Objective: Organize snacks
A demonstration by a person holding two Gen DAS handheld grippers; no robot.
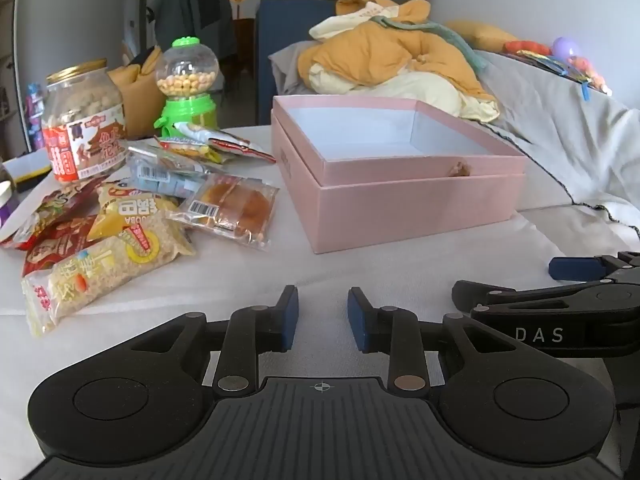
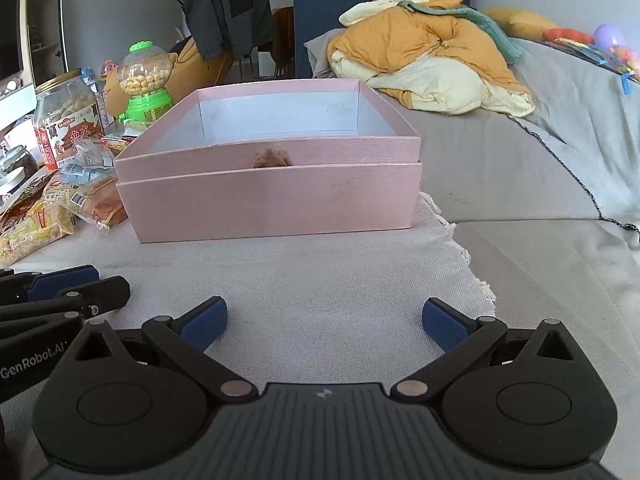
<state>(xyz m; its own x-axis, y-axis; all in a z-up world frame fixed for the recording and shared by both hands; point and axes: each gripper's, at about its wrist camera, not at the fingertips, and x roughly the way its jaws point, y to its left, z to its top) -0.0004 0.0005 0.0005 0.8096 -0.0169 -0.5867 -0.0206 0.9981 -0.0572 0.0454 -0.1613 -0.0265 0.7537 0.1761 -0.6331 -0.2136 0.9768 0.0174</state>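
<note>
An open, empty pink box stands on a white cloth. To its left lies a pile of snack packets: a bread packet, a yellow grain packet and red packets. A snack jar and a green candy dispenser stand behind them. My left gripper is open a little and empty, low over the cloth in front of the box. My right gripper is wide open and empty, in front of the box.
A grey sofa with a heap of orange and cream bedding lies behind and right of the box. The cloth's fringed edge runs to the right of my right gripper. The right gripper shows in the left wrist view.
</note>
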